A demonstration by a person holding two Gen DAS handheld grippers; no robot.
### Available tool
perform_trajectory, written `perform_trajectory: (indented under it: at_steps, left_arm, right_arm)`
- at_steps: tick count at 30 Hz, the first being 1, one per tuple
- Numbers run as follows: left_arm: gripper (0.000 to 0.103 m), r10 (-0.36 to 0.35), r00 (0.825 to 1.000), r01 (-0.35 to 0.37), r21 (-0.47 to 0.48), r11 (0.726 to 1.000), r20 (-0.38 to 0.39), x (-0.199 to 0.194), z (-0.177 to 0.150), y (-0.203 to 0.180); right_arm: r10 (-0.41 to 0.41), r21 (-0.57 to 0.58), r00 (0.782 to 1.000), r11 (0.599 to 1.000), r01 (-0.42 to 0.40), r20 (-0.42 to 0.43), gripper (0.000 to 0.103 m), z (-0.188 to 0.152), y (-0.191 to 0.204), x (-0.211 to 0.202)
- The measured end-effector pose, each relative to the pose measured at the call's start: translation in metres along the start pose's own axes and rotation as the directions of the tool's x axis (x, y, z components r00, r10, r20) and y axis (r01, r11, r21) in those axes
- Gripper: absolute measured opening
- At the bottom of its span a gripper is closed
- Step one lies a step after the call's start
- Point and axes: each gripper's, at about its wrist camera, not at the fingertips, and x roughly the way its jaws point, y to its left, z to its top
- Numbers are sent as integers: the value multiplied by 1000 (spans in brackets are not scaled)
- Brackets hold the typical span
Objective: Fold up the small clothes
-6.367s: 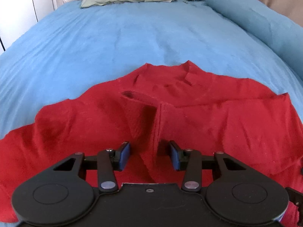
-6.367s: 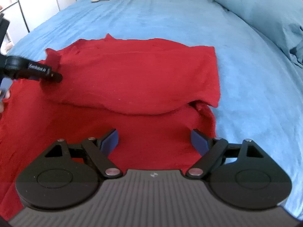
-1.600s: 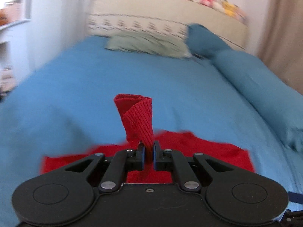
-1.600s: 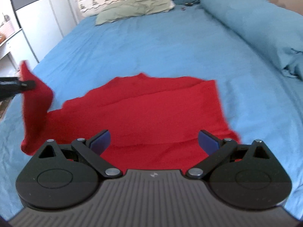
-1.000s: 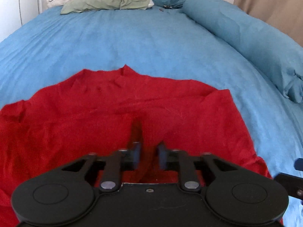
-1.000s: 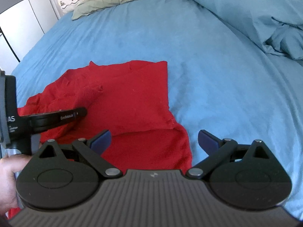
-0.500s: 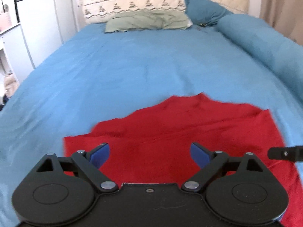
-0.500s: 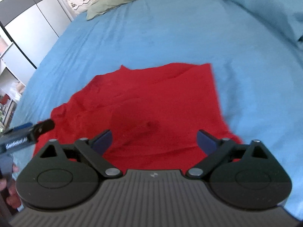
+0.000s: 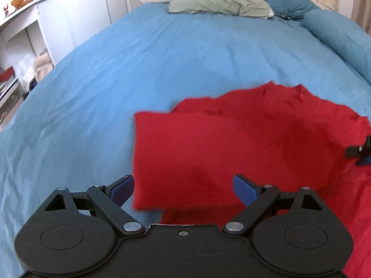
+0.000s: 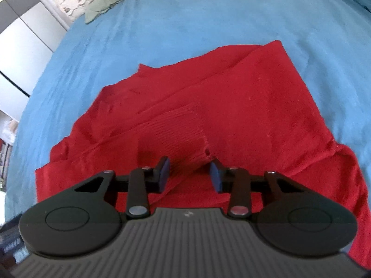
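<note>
A red sweater lies partly folded on the blue bedspread. My left gripper hangs open and wide over the sweater's left edge, with no pad touching cloth. In the right wrist view the sweater has a sleeve folded across its body, ending in a ribbed cuff. My right gripper is low over that cuff and its jaws are closing, with the cuff's near corner between them. A gap still shows at each pad. A tip of the right gripper shows at the left wrist view's right edge.
A green pillow and a patterned cream one lie at the head of the bed. A rolled blue duvet runs along the right side. White cupboards and shelves stand past the bed's left edge.
My left gripper let go of the sleeve cuff, opened wide and swung left to the sweater's edge. My right gripper came down over the laid cuff and its jaws narrowed.
</note>
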Motion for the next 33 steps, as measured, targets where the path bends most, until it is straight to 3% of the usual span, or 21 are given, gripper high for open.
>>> perform_trajectory:
  at_steps: [2, 4, 5, 11, 17, 21, 27, 33]
  left_arm:
    - [94, 3, 1000, -3, -4, 1000, -22, -2, -11, 6]
    - [94, 8, 999, -8, 4, 1000, -40, -3, -20, 11]
    - [94, 11, 999, -10, 9, 1000, -46, -2, -23, 13]
    - [94, 4, 998, -4, 17, 1000, -56, 5, -28, 15]
    - [94, 16, 999, -16, 4, 1000, -44, 10, -30, 10]
    - [94, 30, 999, -30, 4, 1000, -33, 17, -26, 7]
    - [94, 46, 999, -45, 35, 998, -27, 28, -20, 9]
    - [95, 113, 993, -113, -3, 994, -31, 31, -18, 23]
  right_arm:
    - [-30, -29, 1000, 999, 31, 6, 46, 2, 4, 3]
    - [-47, -59, 999, 997, 48, 18, 27, 3, 7, 5]
    - [-50, -77, 998, 996, 52, 22, 22, 3, 9, 4]
    - [12, -185, 994, 983, 8, 105, 21, 25, 32, -25]
    - [66, -226, 975, 974, -18, 210, 21, 64, 34, -80]
    - [2, -231, 960, 971, 66, 281, 21, 74, 10, -100]
    - [-100, -177, 974, 975, 137, 203, 21, 59, -48, -60]
    - [-104, -161, 978, 978, 134, 183, 21, 47, -62, -45]
